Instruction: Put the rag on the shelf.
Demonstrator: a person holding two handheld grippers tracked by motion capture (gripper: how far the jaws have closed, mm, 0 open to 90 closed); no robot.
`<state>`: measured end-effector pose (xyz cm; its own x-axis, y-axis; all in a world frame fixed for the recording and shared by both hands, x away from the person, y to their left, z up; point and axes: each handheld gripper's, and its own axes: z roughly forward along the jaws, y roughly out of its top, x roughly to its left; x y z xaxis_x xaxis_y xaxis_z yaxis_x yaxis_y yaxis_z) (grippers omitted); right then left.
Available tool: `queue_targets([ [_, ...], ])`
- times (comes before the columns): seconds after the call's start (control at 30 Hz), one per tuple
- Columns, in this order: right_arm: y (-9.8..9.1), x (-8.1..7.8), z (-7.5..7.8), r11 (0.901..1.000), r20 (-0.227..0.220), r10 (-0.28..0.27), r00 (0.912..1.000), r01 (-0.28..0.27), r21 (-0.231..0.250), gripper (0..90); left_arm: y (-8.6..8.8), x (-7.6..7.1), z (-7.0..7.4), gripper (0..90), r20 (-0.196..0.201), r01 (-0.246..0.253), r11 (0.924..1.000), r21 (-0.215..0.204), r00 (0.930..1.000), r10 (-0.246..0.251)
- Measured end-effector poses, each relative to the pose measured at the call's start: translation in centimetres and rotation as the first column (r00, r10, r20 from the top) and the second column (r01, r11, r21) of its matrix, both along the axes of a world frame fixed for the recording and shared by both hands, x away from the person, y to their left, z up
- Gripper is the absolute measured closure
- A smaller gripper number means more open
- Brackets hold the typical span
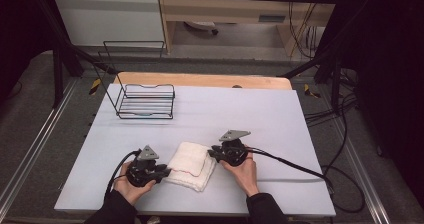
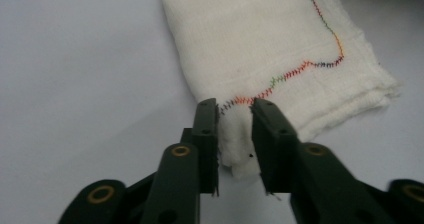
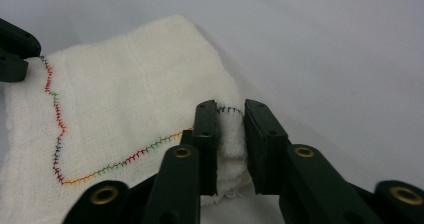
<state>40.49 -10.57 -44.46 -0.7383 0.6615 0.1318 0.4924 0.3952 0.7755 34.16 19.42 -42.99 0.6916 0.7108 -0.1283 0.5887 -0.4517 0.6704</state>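
Observation:
A folded white towel (image 1: 190, 165) with multicoloured stitching lies on the pale table (image 1: 250, 114) between my two grippers. My left gripper (image 1: 167, 171) is at its near left corner. In the left gripper view that corner (image 2: 235, 134) stands between the jaws of this gripper (image 2: 235, 106), which are slightly apart and not squeezing it. My right gripper (image 1: 212, 153) is at the towel's far right corner. In the right gripper view the stitched corner (image 3: 230, 134) bulges loosely between the parted jaws of that gripper (image 3: 230, 106). The left gripper's jaw (image 3: 15, 49) shows at the towel's (image 3: 125, 99) other corner.
A black wire basket (image 1: 146, 101) stands at the table's far left. Black cables (image 1: 300, 166) trail from the right gripper across the table to the right edge. A wooden strip (image 1: 200, 79) borders the far edge.

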Motion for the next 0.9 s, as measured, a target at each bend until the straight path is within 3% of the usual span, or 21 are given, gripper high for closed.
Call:
queue_targets([
  [0.07,-0.3,0.0,0.3,0.9999,0.0,-0.008,1.0,0.008,0.013,64.3,0.1,0.3,0.5,62.6,0.021,0.002,1.0,-0.009,0.9998,-0.002],
  [0.2,-2.4,-0.5,1.6,0.9984,0.007,-0.036,0.9993,0.036,0.044,42.5,0.0,1.4,1.4,44.6,0.057,-0.009,0.9999,-0.011,0.9983,0.01],
  [0.33,-3.9,-0.9,1.8,0.9974,0.015,-0.054,0.9984,0.053,0.049,32.2,-0.5,3.0,1.7,35.9,0.054,-0.012,0.9999,0.0,0.9984,0.012],
  [0.43,-5.3,-1.3,1.6,0.9965,0.011,-0.071,0.9974,0.071,0.044,26.0,-1.0,4.1,1.6,27.8,0.045,-0.02,0.9997,-0.016,0.9988,0.021],
  [0.53,-6.8,-1.8,1.1,0.9934,-0.009,-0.101,0.9948,0.102,0.053,18.0,-1.5,5.1,1.4,21.3,0.042,-0.026,0.9996,-0.001,0.9988,0.026],
  [0.67,-7.6,-2.0,0.7,0.9922,-0.04,-0.103,0.9939,0.105,0.068,13.9,-2.0,6.4,1.0,20.0,0.018,-0.033,0.9994,-0.006,0.9993,0.033],
  [0.8,-7.9,-2.3,0.5,0.992,-0.036,-0.104,0.994,0.106,0.069,10.9,-2.1,7.6,0.8,22.0,0.036,-0.05,0.9987,0.012,0.9981,0.05],
  [0.9,-7.7,-2.3,0.3,0.992,-0.042,-0.103,0.9938,0.106,0.069,8.8,-2.1,8.3,0.4,26.9,0.038,-0.07,0.9973,-0.022,0.9968,0.071],
])
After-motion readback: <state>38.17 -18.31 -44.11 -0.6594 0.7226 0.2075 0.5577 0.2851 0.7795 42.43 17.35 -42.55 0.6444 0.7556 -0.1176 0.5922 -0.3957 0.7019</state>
